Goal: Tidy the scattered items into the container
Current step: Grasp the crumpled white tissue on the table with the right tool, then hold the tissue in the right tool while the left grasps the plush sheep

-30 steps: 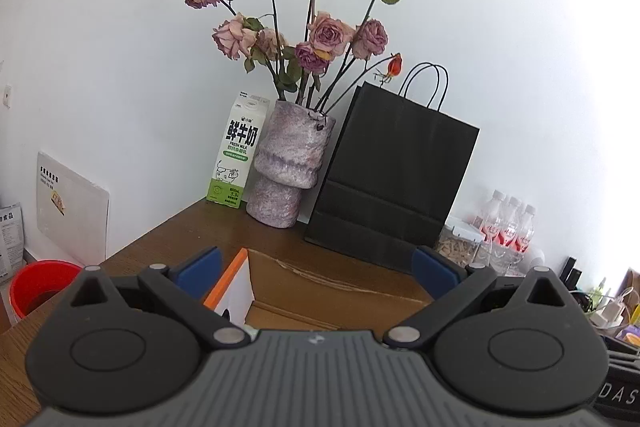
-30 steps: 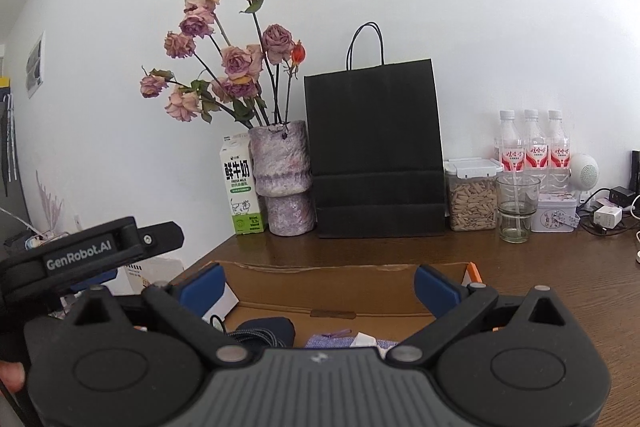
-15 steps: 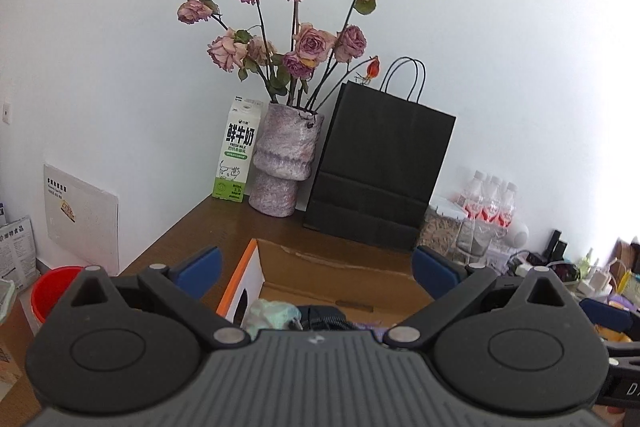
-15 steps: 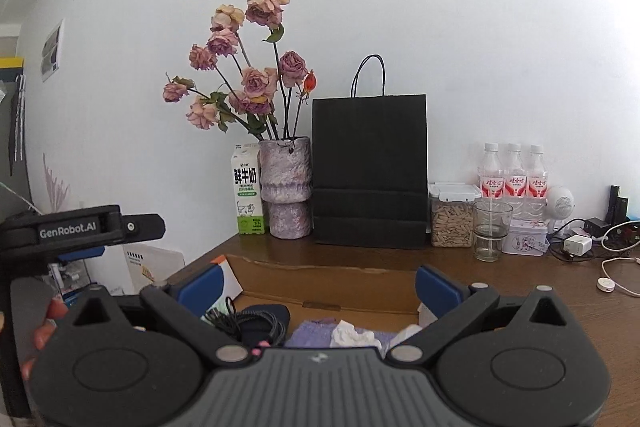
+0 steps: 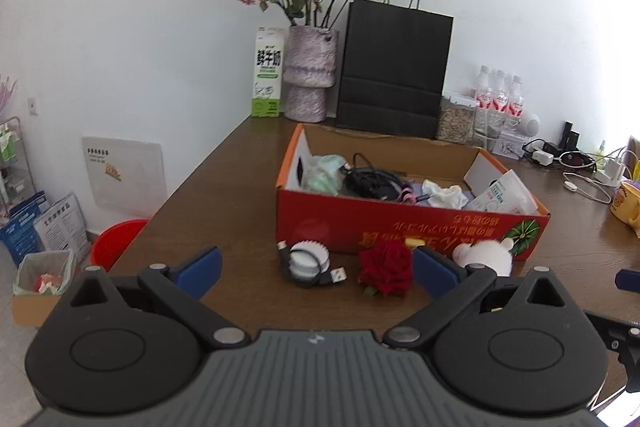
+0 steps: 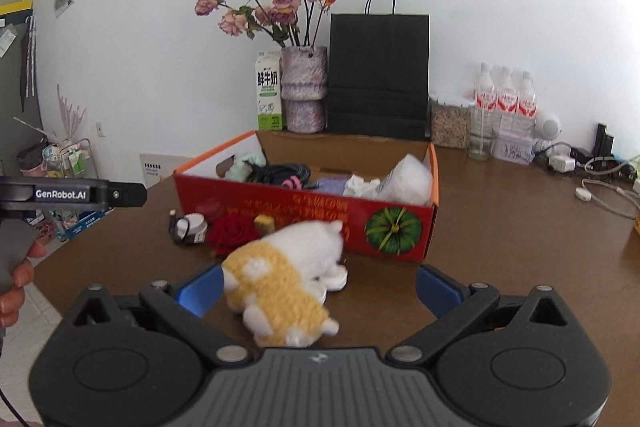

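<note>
A red cardboard box sits on the brown table and holds cables, tissues and packets. In front of it lie a white cable reel, a red rose and a yellow-and-white plush toy, whose white end shows in the left wrist view. My left gripper is open and empty, above the table before the reel and rose. My right gripper is open, with the plush lying between its fingers near the left one.
At the back stand a milk carton, a vase of dried roses, a black paper bag, a jar and water bottles. Chargers and cables lie at the right. A red bucket is on the floor left.
Both grippers have pulled back and tilted down from the box, so the box front, the reel, the rose and the plush toy have come into view.
</note>
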Tool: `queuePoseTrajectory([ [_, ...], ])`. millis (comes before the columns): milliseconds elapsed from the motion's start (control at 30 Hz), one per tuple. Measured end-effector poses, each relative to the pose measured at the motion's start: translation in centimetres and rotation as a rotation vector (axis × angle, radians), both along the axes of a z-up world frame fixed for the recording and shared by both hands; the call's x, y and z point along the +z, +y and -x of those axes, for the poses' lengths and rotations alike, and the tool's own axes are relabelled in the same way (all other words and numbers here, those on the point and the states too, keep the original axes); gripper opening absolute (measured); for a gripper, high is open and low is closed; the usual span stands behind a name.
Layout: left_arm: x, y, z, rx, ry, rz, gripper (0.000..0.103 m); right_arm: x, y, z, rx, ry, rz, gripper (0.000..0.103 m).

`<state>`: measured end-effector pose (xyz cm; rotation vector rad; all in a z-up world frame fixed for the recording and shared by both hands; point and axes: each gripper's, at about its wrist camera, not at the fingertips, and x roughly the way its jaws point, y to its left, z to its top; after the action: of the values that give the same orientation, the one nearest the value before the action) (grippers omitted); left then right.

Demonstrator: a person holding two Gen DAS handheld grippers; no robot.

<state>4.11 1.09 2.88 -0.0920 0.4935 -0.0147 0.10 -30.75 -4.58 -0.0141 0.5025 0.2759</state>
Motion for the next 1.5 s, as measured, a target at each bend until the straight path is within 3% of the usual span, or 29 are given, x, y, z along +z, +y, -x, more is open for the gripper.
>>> queuePoseTrajectory([
  [200, -1.9, 2.6, 3.1, 0.036, 0.071, -0.024, 0.103, -1.8, 2.7, 2.1, 0.025, 0.093, -0.017, 0.1],
  [333, -3.3, 4.0, 3.3, 0.042, 0.124, 0.007, 0.103, -2.5, 4.9, 1.5, 0.031, 0.137, 0.024, 0.093],
  [467, -3.9, 4.9, 3.2, 0.037, 0.131, 0.024, 0.103, -3.6, 6.4, 0.8, 0.043, 0.193, 0.048, 0.08],
  [600, -4.7, 5.2, 3.3, 0.026, 0.151, 0.023, 0.103, -4.6, 7.6, 0.5, 0.063, 0.228, 0.057, 0.073],
  [700, -5.0, 5.4, 3.2, 0.036, 0.163, 0.028, 0.103, -5.0, 8.3, 0.1, 0.071, 0.241, 0.064, 0.047],
  [733, -5.1, 5.5, 3.2, 0.039, 0.166, 0.03, 0.103, -5.1, 8.3, 0.1, 0.066, 0.229, 0.073, 0.028],
  [767, -5.1, 5.5, 3.1, 0.041, 0.171, 0.031, 0.103, -5.0, 8.3, 0.2, 0.061, 0.224, 0.078, 0.021],
  [1233, -5.3, 3.1, 2.6, -0.035, 0.179, 0.019, 0.103, -3.6, 4.6, 1.0, -0.022, 0.149, 0.032, 0.02],
  [1500, -4.6, -1.3, 1.9, -0.187, 0.139, -0.006, 0.103, -3.0, 1.2, 1.0, -0.101, 0.12, 0.018, 0.02],
])
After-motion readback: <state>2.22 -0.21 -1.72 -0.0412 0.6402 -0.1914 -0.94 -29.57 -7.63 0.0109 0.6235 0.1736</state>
